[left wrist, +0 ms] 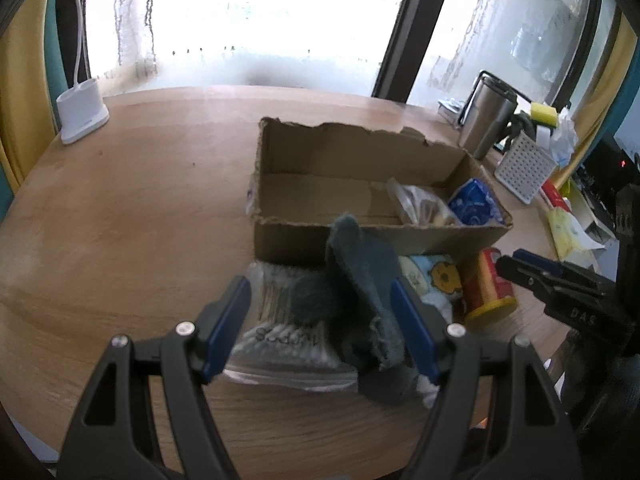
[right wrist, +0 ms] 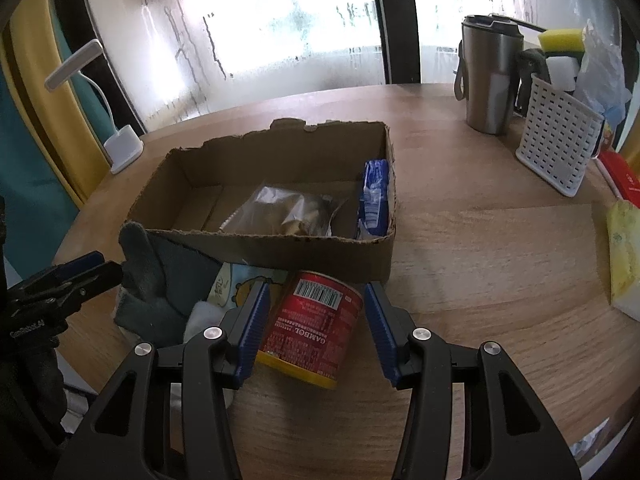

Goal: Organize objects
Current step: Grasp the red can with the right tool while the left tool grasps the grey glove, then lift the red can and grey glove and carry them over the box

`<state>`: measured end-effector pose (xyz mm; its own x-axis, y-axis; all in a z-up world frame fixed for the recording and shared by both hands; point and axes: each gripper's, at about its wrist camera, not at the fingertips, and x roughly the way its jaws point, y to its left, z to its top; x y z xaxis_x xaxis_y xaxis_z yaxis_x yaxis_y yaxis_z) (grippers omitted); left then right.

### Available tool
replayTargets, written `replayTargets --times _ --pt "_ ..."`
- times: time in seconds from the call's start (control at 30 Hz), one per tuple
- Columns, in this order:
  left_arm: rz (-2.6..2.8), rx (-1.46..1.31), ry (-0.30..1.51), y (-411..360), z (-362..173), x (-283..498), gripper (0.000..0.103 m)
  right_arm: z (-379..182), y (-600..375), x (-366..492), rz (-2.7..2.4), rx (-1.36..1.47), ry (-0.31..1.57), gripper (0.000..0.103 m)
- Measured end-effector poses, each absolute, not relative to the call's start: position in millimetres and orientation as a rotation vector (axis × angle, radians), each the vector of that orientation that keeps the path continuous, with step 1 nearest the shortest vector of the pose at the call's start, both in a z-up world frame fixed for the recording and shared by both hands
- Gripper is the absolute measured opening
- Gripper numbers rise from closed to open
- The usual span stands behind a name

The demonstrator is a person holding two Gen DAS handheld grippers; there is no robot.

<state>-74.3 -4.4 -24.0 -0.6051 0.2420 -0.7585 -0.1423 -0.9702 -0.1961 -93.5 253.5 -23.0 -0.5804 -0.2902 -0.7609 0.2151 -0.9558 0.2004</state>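
Note:
An open cardboard box [left wrist: 360,240] [right wrist: 280,250] on the round wooden table holds a clear snack bag [right wrist: 280,210] and a blue packet [right wrist: 374,192]. In front of it lie a grey-green cloth [left wrist: 360,268] [right wrist: 160,276], a silver packet [left wrist: 280,344], a cartoon-print pack [left wrist: 434,272] [right wrist: 236,286] and a red can [right wrist: 316,316] [left wrist: 486,284] on its side. My left gripper [left wrist: 318,284] [right wrist: 100,270] stands open, straddling the cloth and the silver packet. My right gripper [right wrist: 316,286] [left wrist: 516,266] is open around the can, with narrow gaps on both sides.
A steel tumbler [right wrist: 490,80] and a white perforated basket [right wrist: 560,148] with a yellow sponge [right wrist: 560,38] stand at the back right. A yellow pack [right wrist: 624,256] lies at the right edge. A white lamp base [left wrist: 82,114] sits at the back left.

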Motion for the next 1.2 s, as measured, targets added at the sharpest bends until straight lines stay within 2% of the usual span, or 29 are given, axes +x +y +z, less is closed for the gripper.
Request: replayTargets --times 0.57,0.93,1.1,1.13,1.2 --pt "2.55 -1.288 -0.08 30 -35 -82 0.073 -39 251 -99 -2.496 1.303 -0.149 0.054" --pt "2.515 -1.271 0.06 59 -50 -89 0.073 -44 260 -99 -2.478 1.315 -0.171 0.056" --pt "2.51 -1.256 -0.03 54 -57 -94 0.071 -46 267 -98 -2.479 1.323 -0.191 0.057" --pt "2.507 -1.26 -0.052 52 -57 -95 0.066 -46 267 -98 -2.477 1.325 -0.19 0.057" --pt "2.469 -1.298 -0.111 49 -59 -99 0.062 -47 266 -98 -2.47 1.328 -0.185 0.057"
